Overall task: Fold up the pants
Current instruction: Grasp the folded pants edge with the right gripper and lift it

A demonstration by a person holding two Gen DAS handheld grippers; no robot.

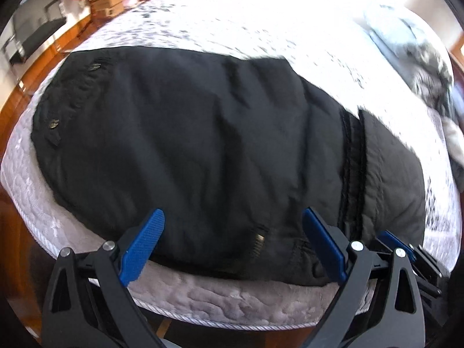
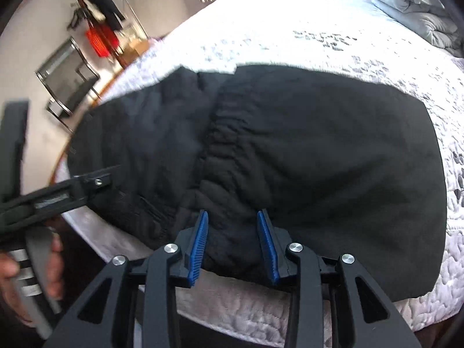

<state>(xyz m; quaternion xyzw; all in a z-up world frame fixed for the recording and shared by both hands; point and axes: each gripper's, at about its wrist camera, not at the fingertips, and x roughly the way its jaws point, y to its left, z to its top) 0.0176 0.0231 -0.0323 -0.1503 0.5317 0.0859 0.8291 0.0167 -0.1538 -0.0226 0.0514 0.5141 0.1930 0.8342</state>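
Black pants (image 1: 203, 133) lie spread on a pale quilted bed (image 1: 232, 295), reaching its near edge. My left gripper (image 1: 233, 214) hovers open over that near edge, its blue pads (image 1: 145, 243) wide apart with cloth below them, not pinched. In the right wrist view the pants (image 2: 333, 159) show a gathered elastic waistband (image 2: 220, 145) running up the middle. My right gripper (image 2: 233, 214) is shut on a bunched fold of the pants at the near edge. The left gripper (image 2: 95, 179) shows at the left with a hand (image 2: 55, 261) on its handle. The right gripper (image 1: 397, 243) peeks in at the lower right of the left wrist view.
A folded grey duvet (image 2: 414, 5) lies at the bed's far right corner. Beyond the left side of the bed are a wooden floor (image 1: 58, 43), a metal-framed chair (image 2: 69, 87), stacked cardboard boxes (image 1: 107, 4) and a coat stand (image 2: 92, 8) with dark and red items.
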